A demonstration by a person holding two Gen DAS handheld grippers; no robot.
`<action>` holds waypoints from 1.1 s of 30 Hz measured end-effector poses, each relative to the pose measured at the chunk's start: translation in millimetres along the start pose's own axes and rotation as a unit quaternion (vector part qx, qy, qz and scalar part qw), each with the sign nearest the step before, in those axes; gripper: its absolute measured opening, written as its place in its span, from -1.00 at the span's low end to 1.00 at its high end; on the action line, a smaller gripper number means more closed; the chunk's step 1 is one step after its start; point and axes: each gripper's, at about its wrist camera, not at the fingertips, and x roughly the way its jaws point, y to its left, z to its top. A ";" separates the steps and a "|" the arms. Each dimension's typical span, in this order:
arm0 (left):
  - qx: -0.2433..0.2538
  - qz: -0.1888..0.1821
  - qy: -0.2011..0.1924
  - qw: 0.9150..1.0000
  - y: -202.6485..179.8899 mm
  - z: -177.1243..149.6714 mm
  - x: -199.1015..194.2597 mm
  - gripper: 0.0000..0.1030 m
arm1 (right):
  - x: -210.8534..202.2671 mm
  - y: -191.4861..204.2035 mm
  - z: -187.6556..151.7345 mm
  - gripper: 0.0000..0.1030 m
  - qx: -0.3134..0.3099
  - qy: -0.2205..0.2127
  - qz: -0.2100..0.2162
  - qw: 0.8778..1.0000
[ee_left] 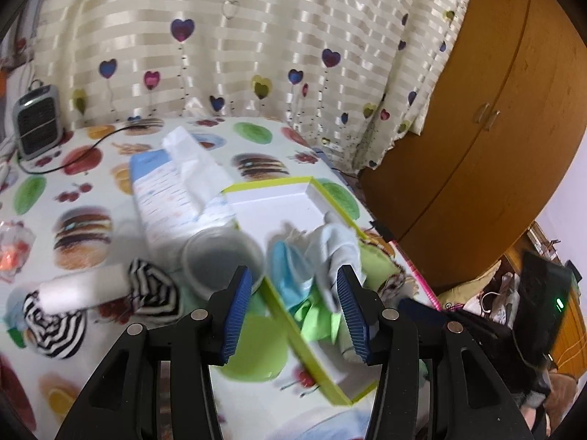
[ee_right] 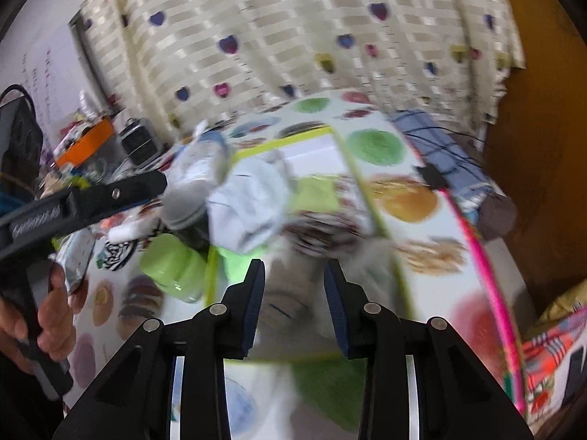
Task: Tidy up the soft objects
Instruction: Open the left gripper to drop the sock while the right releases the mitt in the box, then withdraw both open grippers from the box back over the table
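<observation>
A white box with a yellow-green rim (ee_left: 293, 330) lies on the food-print tablecloth and holds a pale grey cloth (ee_left: 339, 249), a light blue piece (ee_left: 290, 264) and green cloth (ee_left: 312, 319). My left gripper (ee_left: 293, 304) is open, its jaws astride the box's near wall, with nothing between them. A black-and-white striped sock with a white roll (ee_left: 95, 293) lies left of it. In the blurred right wrist view my right gripper (ee_right: 295, 293) is open above a grey soft thing (ee_right: 293, 267) in the box (ee_right: 357, 172); the pale cloth (ee_right: 249, 209) lies beyond.
A clear round tub (ee_left: 220, 256), a green lid (ee_left: 256, 348) and a tissue pack (ee_left: 172, 190) lie left of the box. A small heater (ee_left: 38, 121) stands far left. The curtain (ee_left: 256, 36) and a wooden wardrobe (ee_left: 495, 128) lie behind. The table's right edge has a pink strip (ee_right: 491, 293).
</observation>
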 end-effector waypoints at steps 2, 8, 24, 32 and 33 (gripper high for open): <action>-0.005 0.005 0.002 1.000 6.9 -7.1 -7.4 -0.08 | 14.6 10.1 6.4 -0.32 -0.020 0.007 0.001 1.000; -0.024 0.020 -0.005 0.999 26.5 -22.2 -27.5 -0.08 | 42.0 16.3 35.3 -0.32 -0.033 0.007 -0.016 0.999; -0.056 0.052 -0.004 0.997 58.5 -48.2 -46.5 -0.08 | 15.4 26.7 21.4 -0.31 -0.031 0.002 0.001 1.000; -0.057 0.076 -0.008 0.995 61.7 -63.8 -59.0 -0.08 | -5.6 50.7 0.1 -0.19 -0.046 -0.003 0.045 0.998; -0.057 0.078 -0.009 0.995 62.6 -65.5 -60.7 -0.08 | -7.3 55.5 -1.5 -0.19 -0.050 -0.005 0.052 0.997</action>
